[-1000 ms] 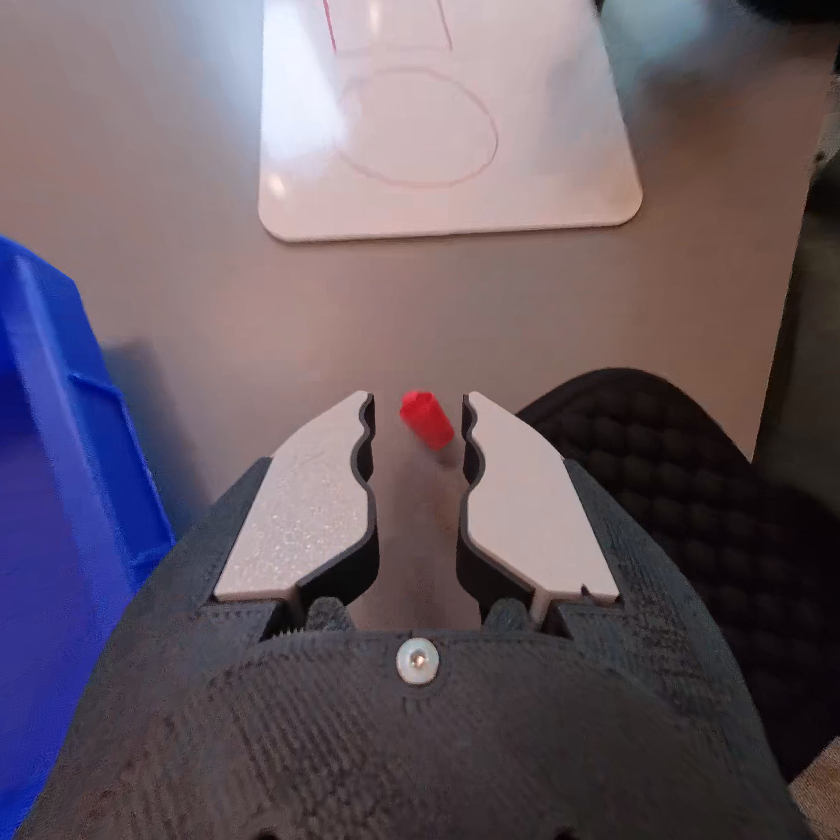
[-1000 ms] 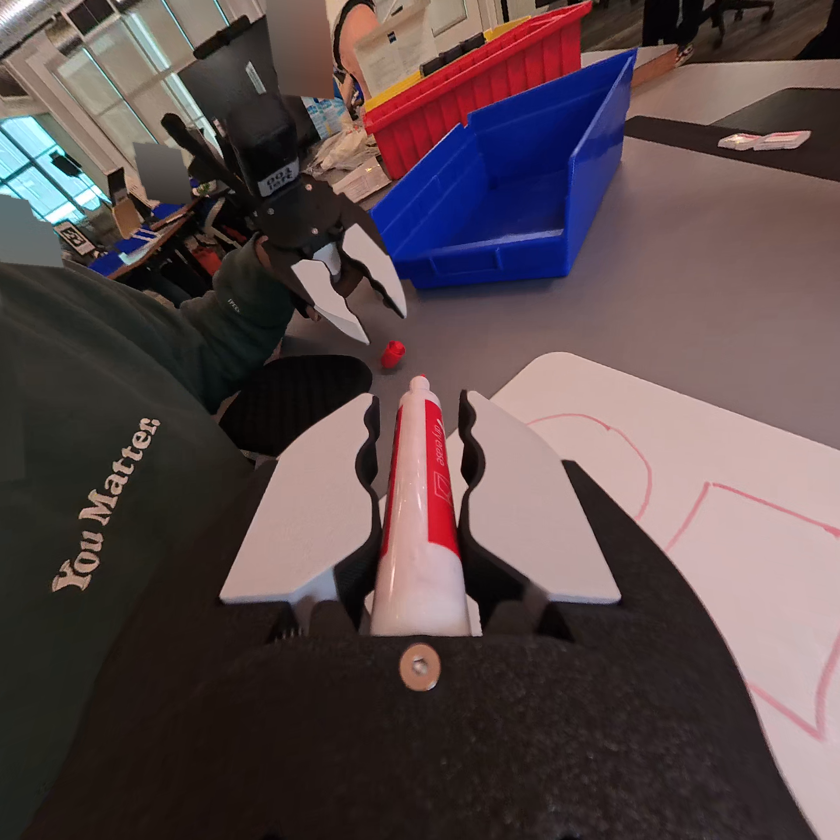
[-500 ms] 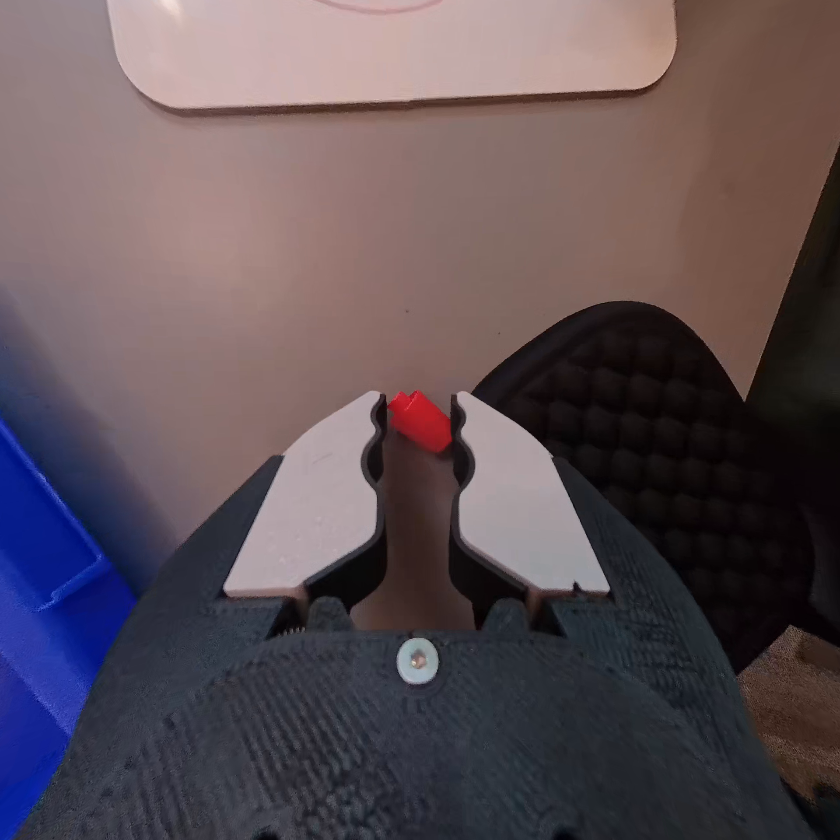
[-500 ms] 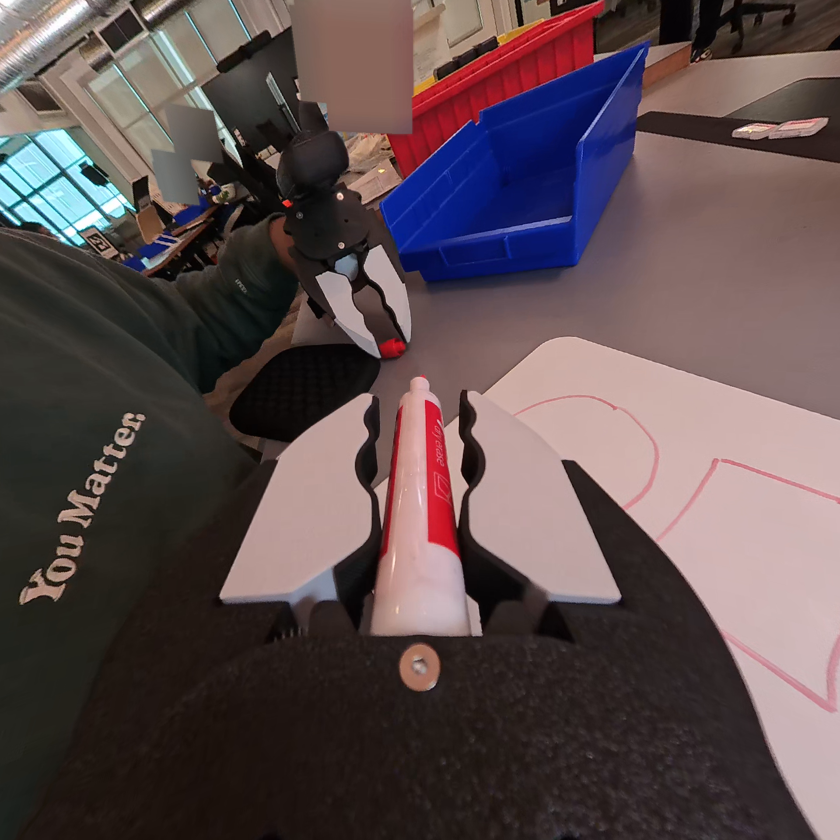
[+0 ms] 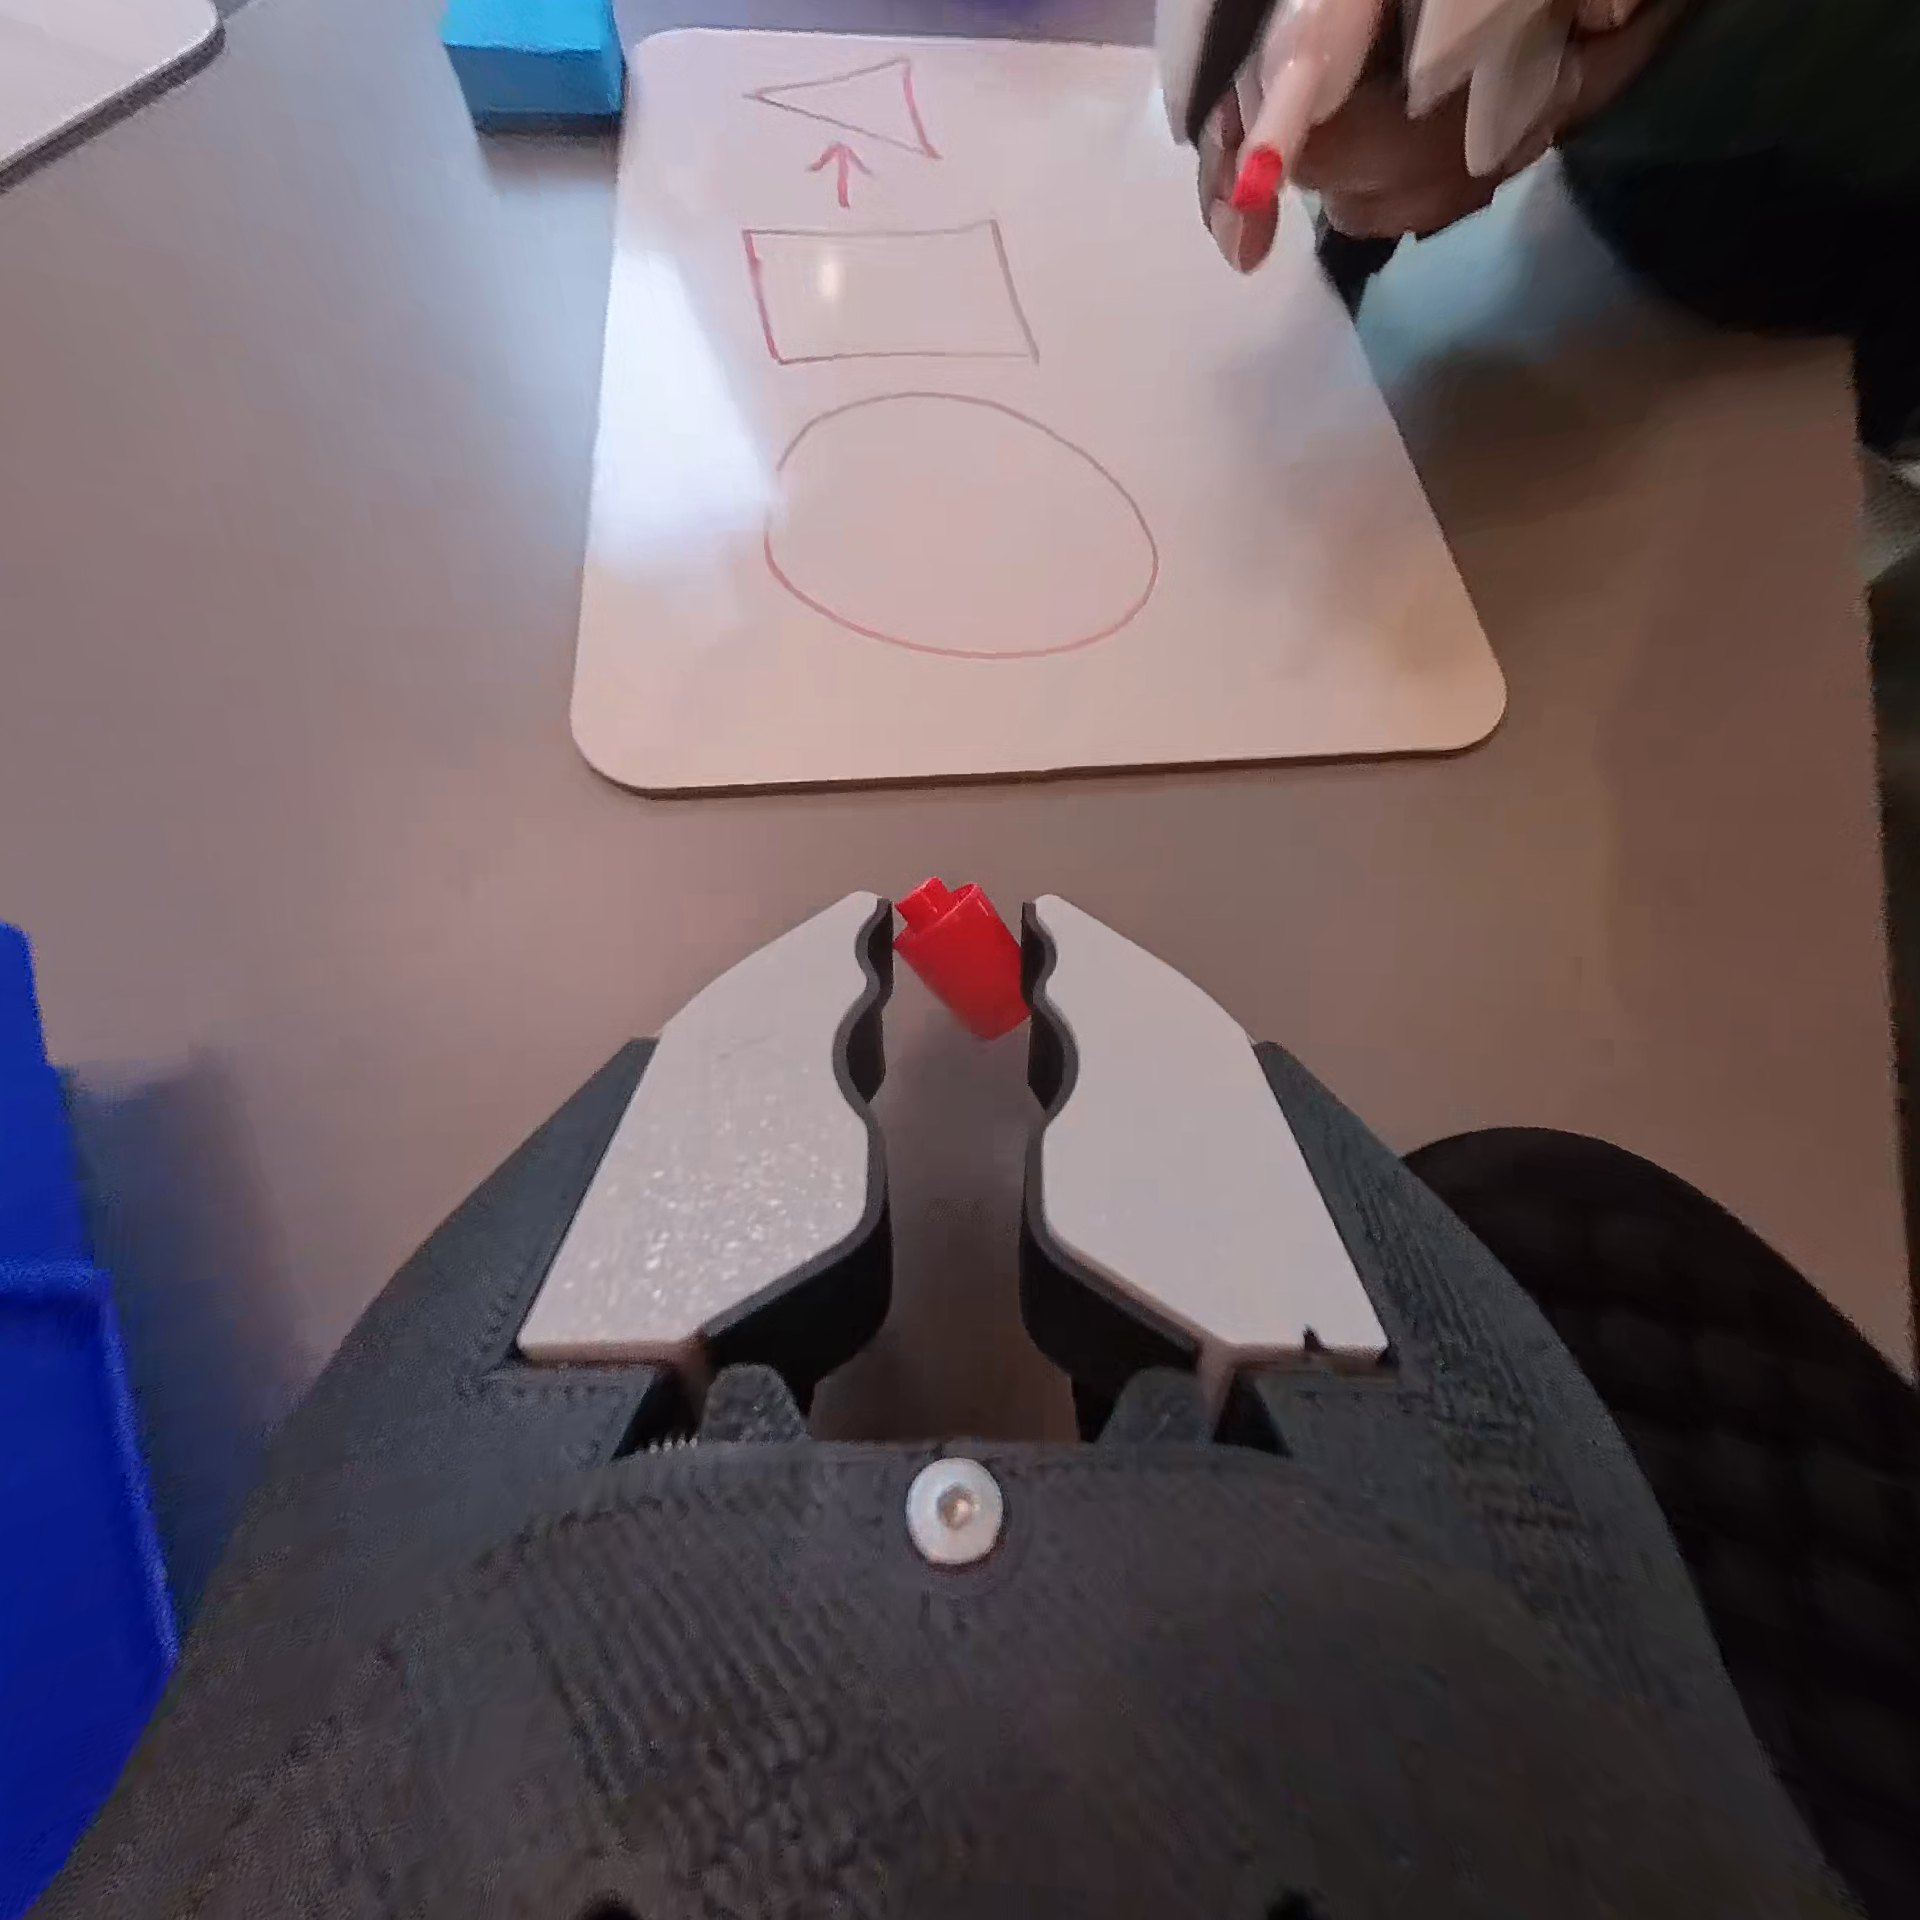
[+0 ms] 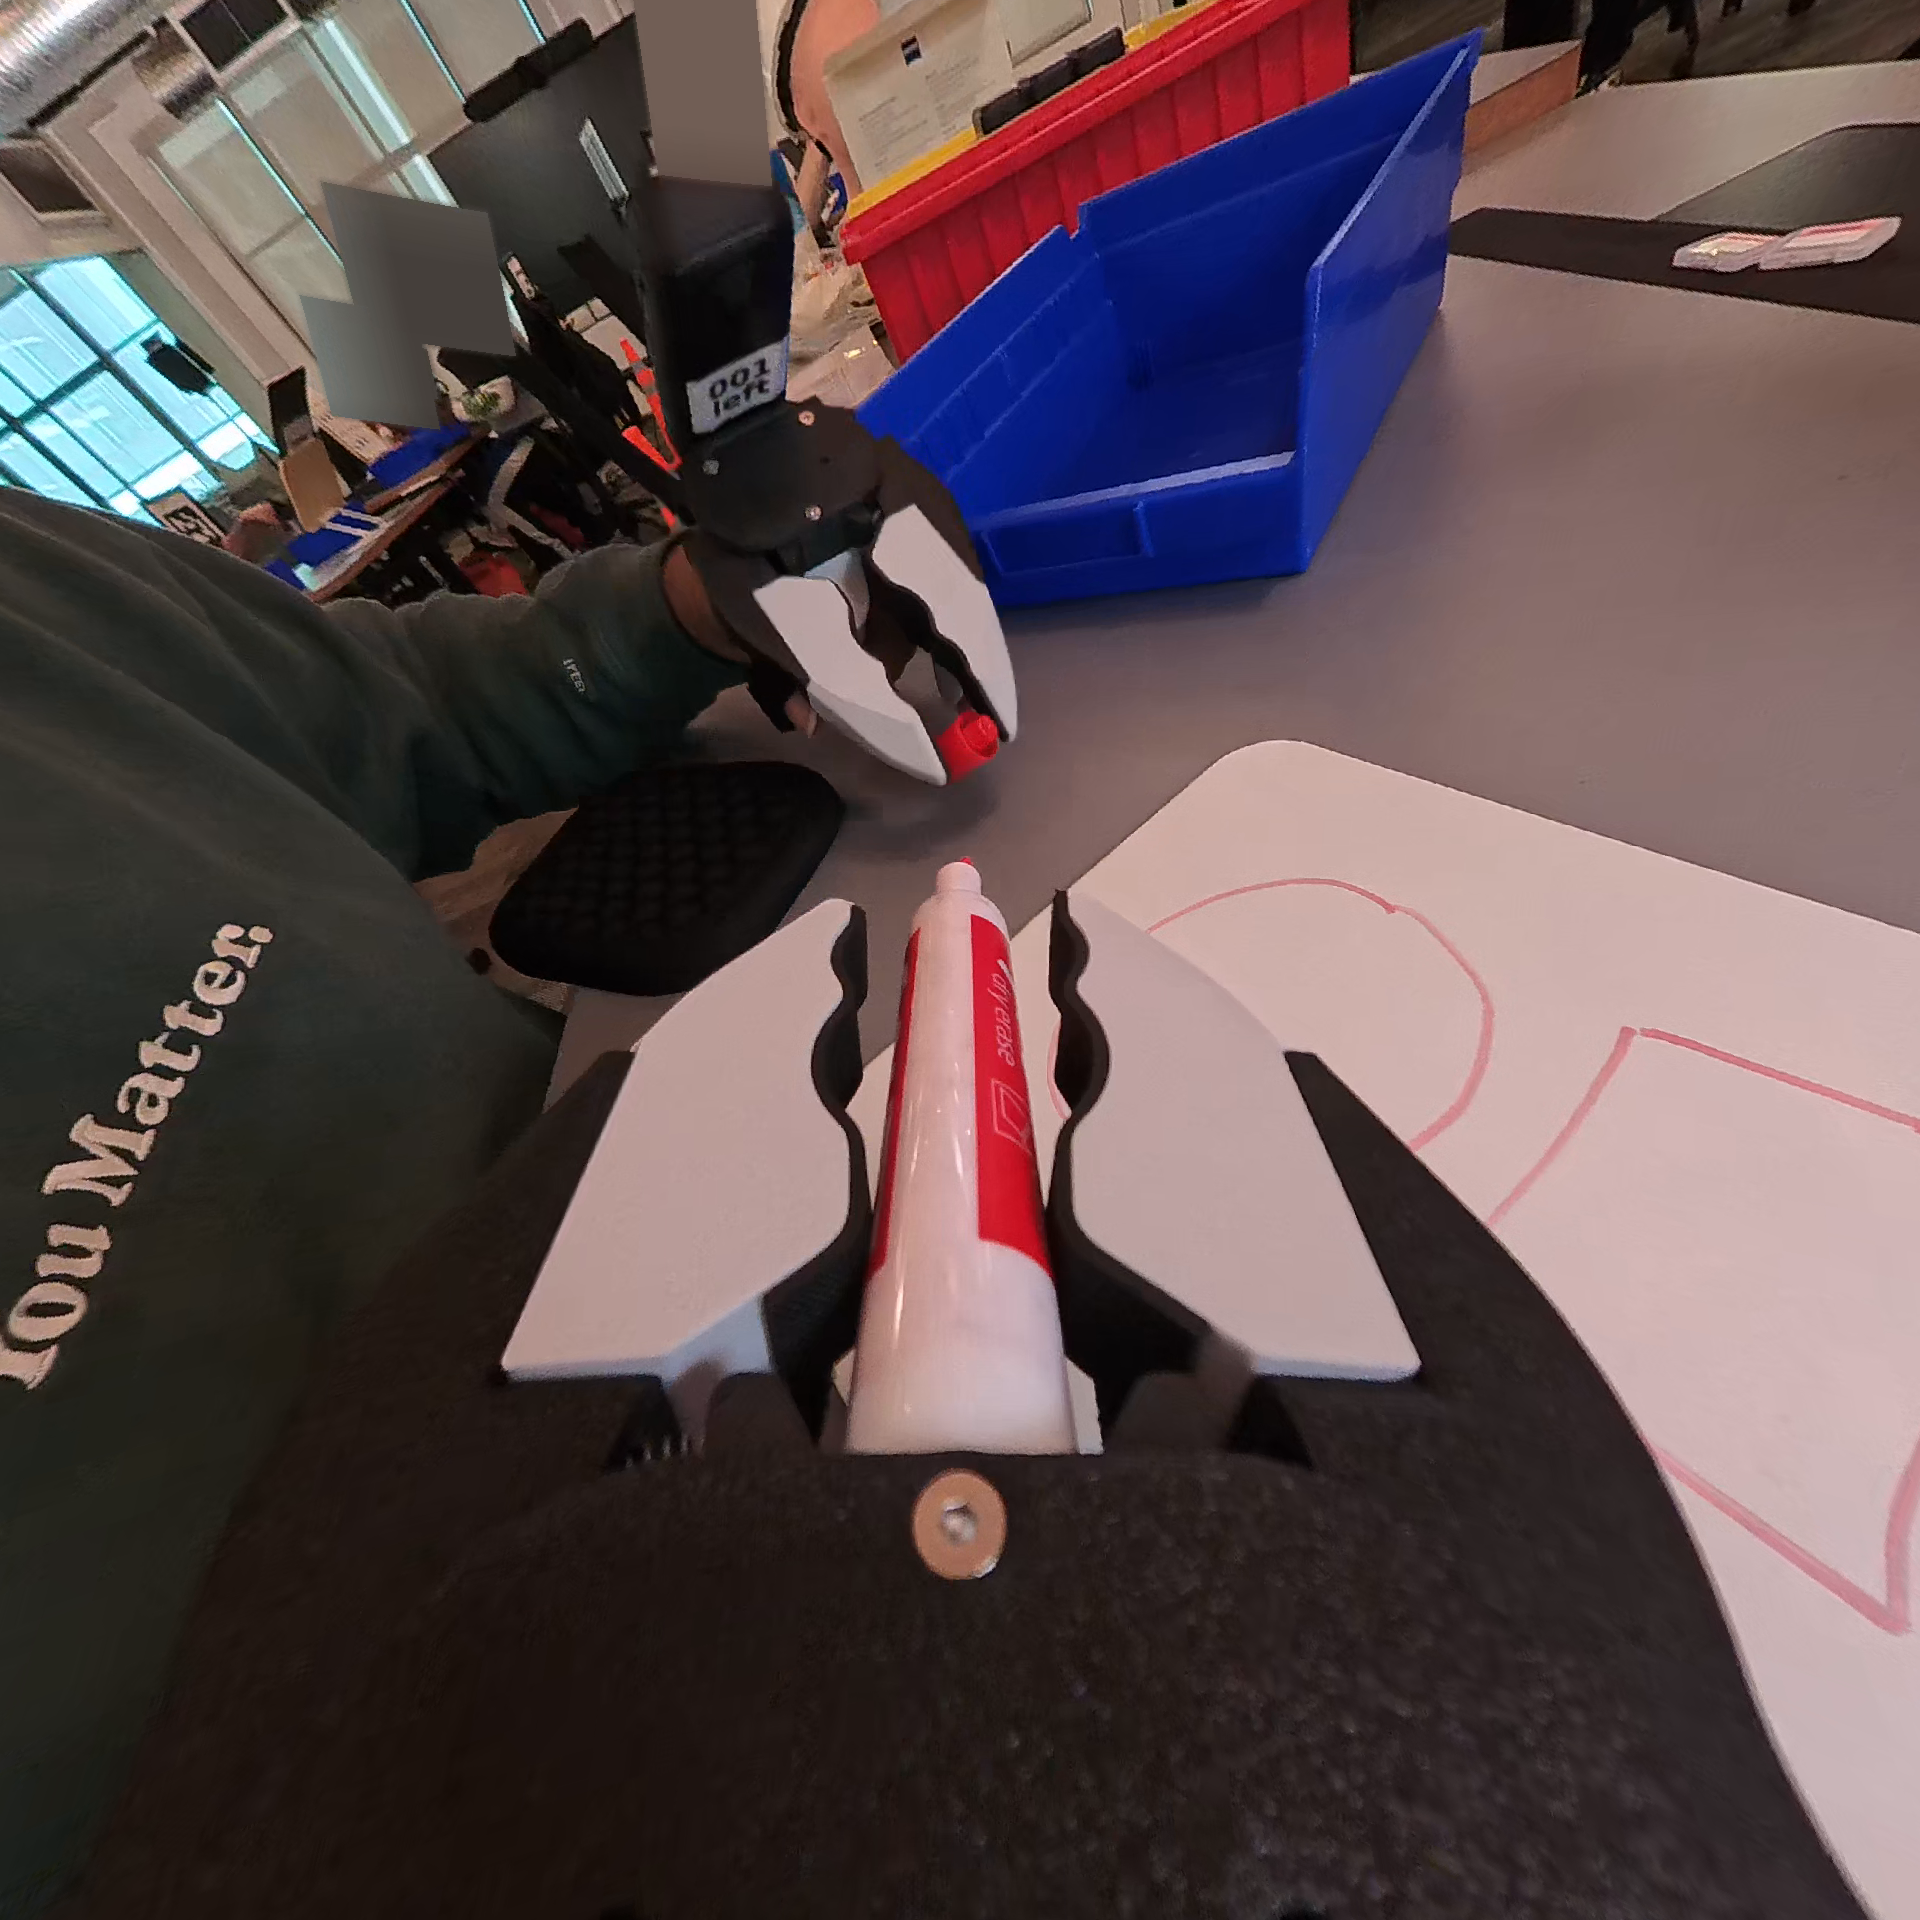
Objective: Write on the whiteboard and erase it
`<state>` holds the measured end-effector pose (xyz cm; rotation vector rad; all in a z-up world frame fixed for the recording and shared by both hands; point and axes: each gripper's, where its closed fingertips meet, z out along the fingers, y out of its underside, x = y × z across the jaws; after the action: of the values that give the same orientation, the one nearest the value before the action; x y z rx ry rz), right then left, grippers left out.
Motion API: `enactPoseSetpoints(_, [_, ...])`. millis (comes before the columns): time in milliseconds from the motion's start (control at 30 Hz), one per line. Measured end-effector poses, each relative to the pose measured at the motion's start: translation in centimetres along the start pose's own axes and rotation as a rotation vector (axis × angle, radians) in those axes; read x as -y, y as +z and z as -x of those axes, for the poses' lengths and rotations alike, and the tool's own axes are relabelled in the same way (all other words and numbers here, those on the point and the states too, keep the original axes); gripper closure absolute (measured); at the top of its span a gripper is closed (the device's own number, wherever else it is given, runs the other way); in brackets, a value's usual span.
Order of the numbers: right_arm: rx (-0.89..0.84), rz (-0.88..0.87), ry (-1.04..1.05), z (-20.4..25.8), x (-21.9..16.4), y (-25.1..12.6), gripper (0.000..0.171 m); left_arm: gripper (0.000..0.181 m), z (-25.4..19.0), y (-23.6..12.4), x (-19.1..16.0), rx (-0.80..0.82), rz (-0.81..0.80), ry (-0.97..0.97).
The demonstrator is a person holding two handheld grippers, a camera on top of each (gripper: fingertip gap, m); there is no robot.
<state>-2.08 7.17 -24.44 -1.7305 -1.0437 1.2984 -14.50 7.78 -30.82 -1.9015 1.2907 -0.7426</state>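
Since half a second ago the left gripper (image 5: 958, 914) has risen off the surface (image 5: 312, 623) with the red cap (image 5: 961, 971) pinched at its tips, and far more of the whiteboard (image 5: 1299, 582) now shows ahead of it. Its jaws are narrowed onto the cap, which sits tilted between the fingertips (image 5: 868, 925), the closed end pointing away and to the left. From the right wrist view the same gripper (image 6: 961, 743) hangs above the grey surface (image 6: 1558, 582) with the cap (image 6: 964, 740) at its tips, clear of the table. A blue bin (image 6: 1371, 416) stands behind it and a black textured pad (image 6: 665, 873) lies below it.

Further right, the whiteboard lies flat on the surface and bears thin red outlines: a triangle at the far end, a small arrow, a rectangle, then a large oval nearest the left gripper. A blue block (image 5: 535, 62) lies just beyond its far left corner.

At the right, the right gripper (image 6: 956, 914) is clamped on the marker (image 6: 961, 1195), a white barrel with a red band lying along the jaws, its uncapped red tip (image 6: 966, 864) past the fingertips and pointing toward the cap. It hovers over the near corner of the whiteboard (image 6: 1558, 1195).
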Motion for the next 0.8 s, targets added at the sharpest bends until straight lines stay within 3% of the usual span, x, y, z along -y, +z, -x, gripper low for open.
enactPoseSetpoints(200, [-0.015, 0.012, -0.02, -0.2, -0.3, 0.0, 0.137, 0.159, -1.3, 0.7, -2.0, 0.014, 0.091, 0.206])
enactPoseSetpoints(500, [-0.007, 0.028, -0.024, -0.2, -0.6, 0.4, 0.137, 0.149, -2.8, -1.7, -2.5, -0.07, 0.174, 0.083])
enactPoseSetpoints(667, [-0.003, 0.032, -0.03, -0.1, -0.7, 0.5, 0.137, 0.148, -3.0, -2.7, -2.5, -0.167, 0.337, 0.442])
enactPoseSetpoints(800, [0.003, 0.033, -0.028, -0.1, -0.8, 0.5, 0.137, 0.145, -2.2, -2.0, -2.5, -0.266, 0.405, 0.517])
